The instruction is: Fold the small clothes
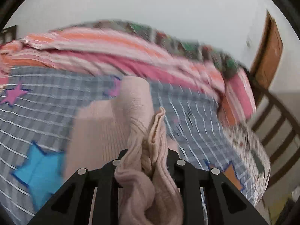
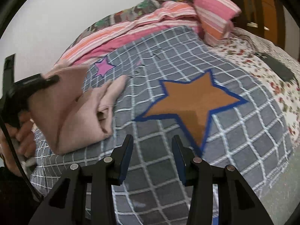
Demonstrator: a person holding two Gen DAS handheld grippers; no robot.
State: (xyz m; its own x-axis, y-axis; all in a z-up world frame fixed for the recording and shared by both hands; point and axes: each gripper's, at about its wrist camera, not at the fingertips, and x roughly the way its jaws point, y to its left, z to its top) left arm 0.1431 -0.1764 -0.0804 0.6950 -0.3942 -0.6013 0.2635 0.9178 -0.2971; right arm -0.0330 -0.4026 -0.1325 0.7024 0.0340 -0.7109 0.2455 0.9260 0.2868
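A small beige-pink knit garment (image 1: 105, 131) lies on a grey checked blanket with stars (image 1: 37, 112). My left gripper (image 1: 148, 161) is shut on a bunched edge of the garment and lifts it off the blanket. In the right wrist view the garment (image 2: 75, 112) hangs at the left, held up by the left gripper (image 2: 46, 80), with its lower part resting on the blanket (image 2: 243, 140). My right gripper (image 2: 152, 142) is open and empty, just above the blanket beside the garment's right edge and near a large orange star (image 2: 193, 103).
Pink and orange striped bedding (image 2: 211, 9) and a patterned quilt (image 2: 150, 1) are piled at the back. A dark phone (image 2: 277, 67) lies on a floral sheet (image 2: 253, 65) at the right. A wooden chair (image 1: 277, 123) and a door (image 1: 270, 52) stand beyond the bed.
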